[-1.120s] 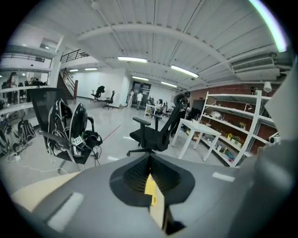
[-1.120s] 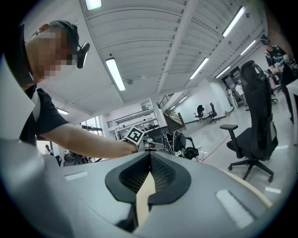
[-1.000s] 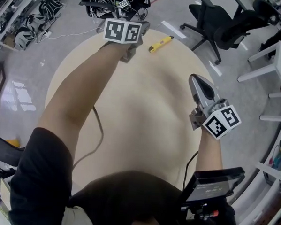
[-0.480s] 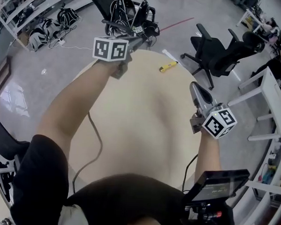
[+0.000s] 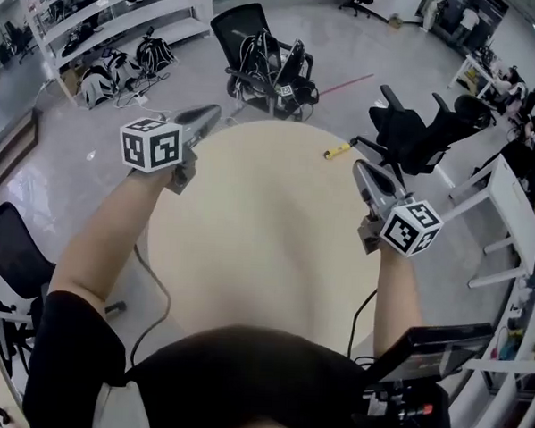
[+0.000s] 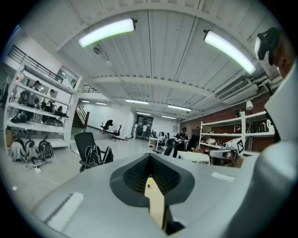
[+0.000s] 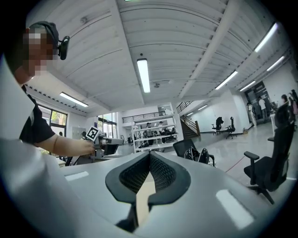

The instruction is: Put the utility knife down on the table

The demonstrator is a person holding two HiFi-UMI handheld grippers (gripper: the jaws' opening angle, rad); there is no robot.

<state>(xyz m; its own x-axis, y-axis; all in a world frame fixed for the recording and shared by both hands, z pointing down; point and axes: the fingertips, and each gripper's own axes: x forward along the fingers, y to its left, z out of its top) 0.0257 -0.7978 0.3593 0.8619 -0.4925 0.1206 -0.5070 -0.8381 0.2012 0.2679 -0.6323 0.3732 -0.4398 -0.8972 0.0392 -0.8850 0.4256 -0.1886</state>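
One utility knife, one table

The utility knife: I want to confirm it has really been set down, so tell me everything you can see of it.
The utility knife is a slim yellow bar, plastic by its look, with a darker tip at its near end. It lies flat and slightly slanted on the far right edge of the round beige table, close to a black office chair. Only the tabletop touches it; the left claw and right claw are both clear of it. It shows too small to tell whether the blade is out.
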